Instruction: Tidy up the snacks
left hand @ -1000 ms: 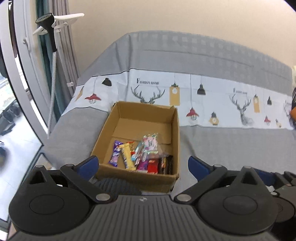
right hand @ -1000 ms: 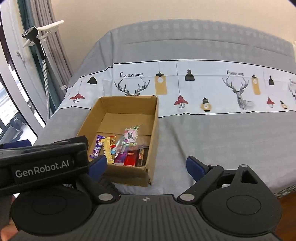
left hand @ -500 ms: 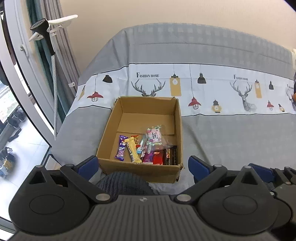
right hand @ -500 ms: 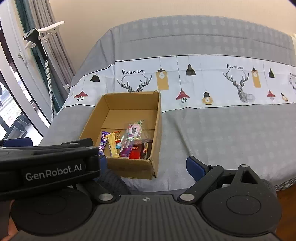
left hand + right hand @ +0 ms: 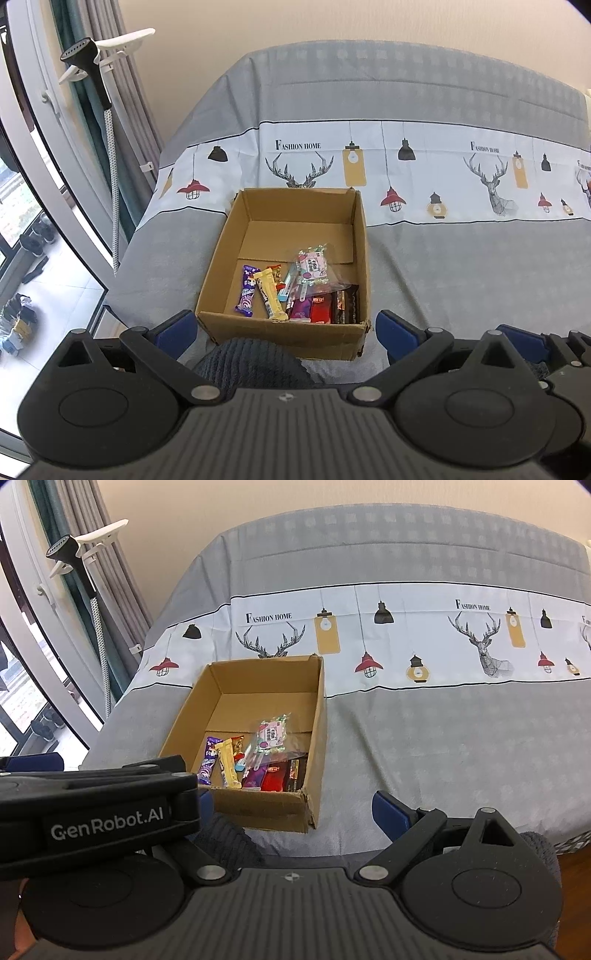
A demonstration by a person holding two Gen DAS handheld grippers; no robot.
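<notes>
Both sets of jaws spread wide and empty, left gripper [image 5: 284, 326] and right gripper [image 5: 291, 808] held just short of the cardboard box [image 5: 284, 334] on the bed [image 5: 461, 266], snacks [image 5: 301, 291] bunched along its near wall, deer-print band beyond.

i see a bed covered by a grey bedspread [image 5: 461, 266] with a white printed band [image 5: 424, 173] across it, showing deer heads, hanging lamps and the words "fashion home". to the left, a garment steamer head [image 5: 79, 55] rests on a white hanger [image 5: 118, 40], its speckled hose [image 5: 112, 166] hanging down in front of grey curtains [image 5: 125, 92]. beyond the curved white window frame [image 5: 48, 129] i make out pairs of shoes [image 5: 35, 236] on a tiled floor. a beige wall [image 5: 295, 498] stands behind the bed. wooden flooring [image 5: 576, 886] shows at the lower right of the right wrist view.
</notes>
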